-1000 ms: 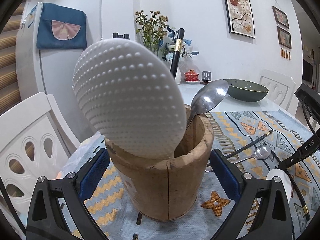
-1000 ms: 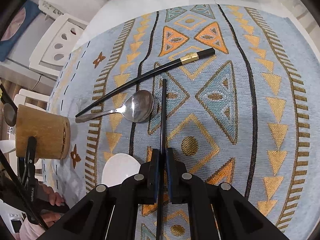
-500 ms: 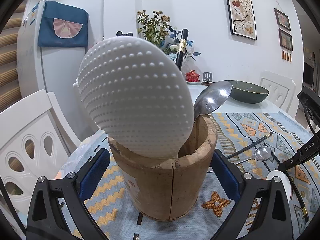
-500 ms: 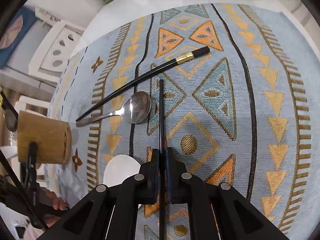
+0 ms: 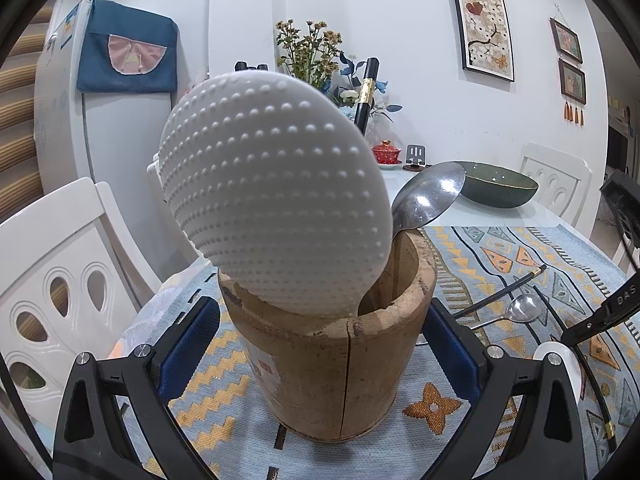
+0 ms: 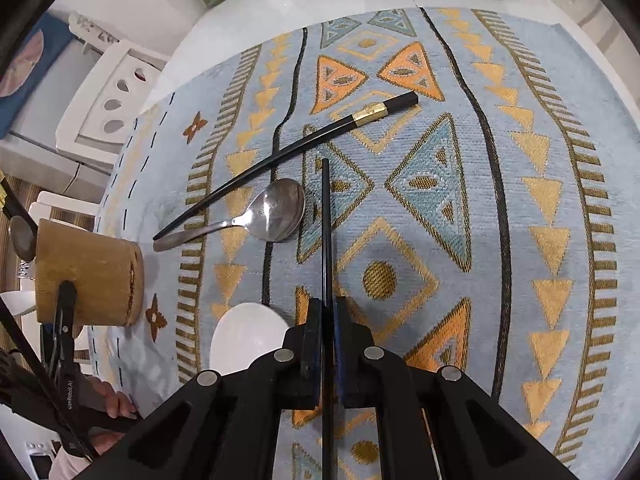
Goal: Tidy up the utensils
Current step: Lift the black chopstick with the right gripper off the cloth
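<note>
One slim black chopstick (image 6: pixel 326 236), clenched in the right gripper (image 6: pixel 327 344), long axis running straight ahead along its fingers; the cracked wooden utensil pot (image 6: pixel 90 276) stands well left, flanked by the left gripper's (image 5: pixel 320 340) spread, unpressing jaws.

We see white walls (image 5: pixel 420 60) hung with framed pictures (image 5: pixel 484 20), white cut-out chairs (image 5: pixel 52 272), and a white refrigerator (image 5: pixel 100 140).
</note>
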Demonstrator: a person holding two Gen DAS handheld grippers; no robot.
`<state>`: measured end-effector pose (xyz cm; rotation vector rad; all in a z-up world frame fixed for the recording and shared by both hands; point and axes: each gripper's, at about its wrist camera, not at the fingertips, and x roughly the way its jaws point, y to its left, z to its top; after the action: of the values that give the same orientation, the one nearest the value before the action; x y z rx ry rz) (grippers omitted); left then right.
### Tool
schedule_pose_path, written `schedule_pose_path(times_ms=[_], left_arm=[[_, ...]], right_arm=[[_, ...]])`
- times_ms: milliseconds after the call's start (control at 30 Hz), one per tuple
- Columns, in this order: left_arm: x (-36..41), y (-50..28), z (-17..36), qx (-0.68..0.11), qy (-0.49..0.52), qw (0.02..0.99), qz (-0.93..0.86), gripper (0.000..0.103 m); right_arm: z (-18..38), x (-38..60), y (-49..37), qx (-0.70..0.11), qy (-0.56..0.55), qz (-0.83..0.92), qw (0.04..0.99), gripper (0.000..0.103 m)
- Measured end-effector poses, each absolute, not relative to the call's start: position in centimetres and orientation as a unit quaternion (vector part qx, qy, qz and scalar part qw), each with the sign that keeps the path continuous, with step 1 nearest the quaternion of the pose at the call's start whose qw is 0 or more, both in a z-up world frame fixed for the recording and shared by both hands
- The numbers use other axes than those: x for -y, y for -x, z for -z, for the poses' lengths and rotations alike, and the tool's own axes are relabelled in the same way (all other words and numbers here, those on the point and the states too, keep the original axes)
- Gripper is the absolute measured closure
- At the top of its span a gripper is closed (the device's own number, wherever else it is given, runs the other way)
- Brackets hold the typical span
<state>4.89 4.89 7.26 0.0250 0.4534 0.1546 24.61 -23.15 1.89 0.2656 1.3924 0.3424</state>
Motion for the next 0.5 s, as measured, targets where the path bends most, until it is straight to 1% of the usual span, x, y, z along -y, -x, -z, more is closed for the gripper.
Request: schedule_pose_path(times_ms=[233,500], left_arm=[[-5.0,-4.9,-7.3,-0.225,-0.012,0.971,-0.080,0.001],[-5.1,-4.9,-7.3,-0.227,-0.007,0.970,-0.082,0.000]], right_arm=[[-4.3,22.6,-23.2,-0.598,-0.104,-0.178,0.775,0.098],[-7.5,22.5,-23.2,-0.560,-0.111,-0.189,0.799,0.098]])
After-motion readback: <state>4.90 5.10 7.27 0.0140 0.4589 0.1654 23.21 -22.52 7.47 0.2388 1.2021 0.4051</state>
